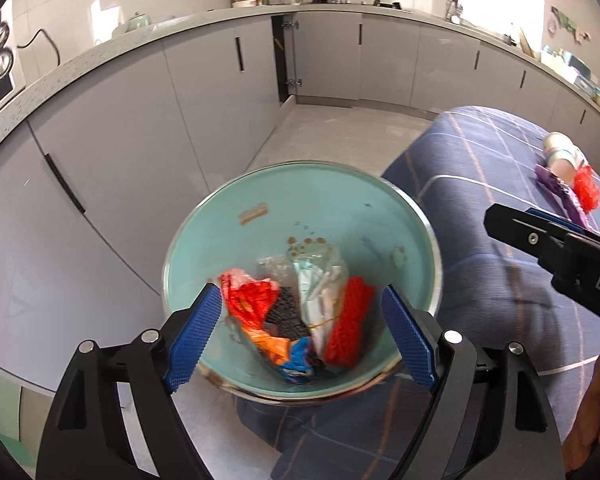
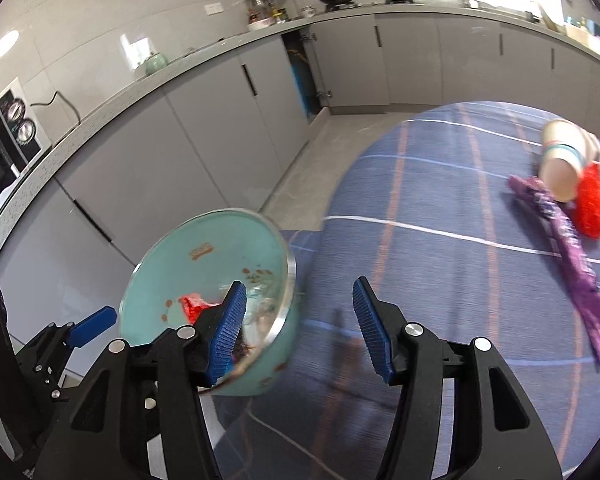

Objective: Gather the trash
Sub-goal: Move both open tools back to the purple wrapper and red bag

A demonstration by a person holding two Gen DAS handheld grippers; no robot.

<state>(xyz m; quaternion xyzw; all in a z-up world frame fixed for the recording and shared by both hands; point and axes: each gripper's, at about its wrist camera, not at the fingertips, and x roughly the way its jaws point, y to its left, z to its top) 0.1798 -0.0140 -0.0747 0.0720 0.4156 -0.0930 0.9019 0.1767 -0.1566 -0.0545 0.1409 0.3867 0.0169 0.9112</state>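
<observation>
Our left claw (image 1: 302, 330) stands wide apart above the teal bin (image 1: 204, 240), its blue pads clear of the wrappers; nothing is held between them. Under it the bin holds a heap of trash (image 1: 300, 316): red and orange wrappers, a white bag, a red net. Our right claw (image 2: 300, 328) is partly spread and empty over the blue checked cloth (image 2: 440, 280) that covers the surface, with the bin's metal rim just beside its left pad (image 2: 228, 332). Farther right on the cloth, well apart from both claws, lie a paper cup (image 2: 560, 160) on its side, a red net ball (image 2: 596, 212) touching it, and a long purple wrapper (image 2: 572, 264). Behind, grey cabinets (image 2: 220, 128) run along the wall, one door ajar.
</observation>
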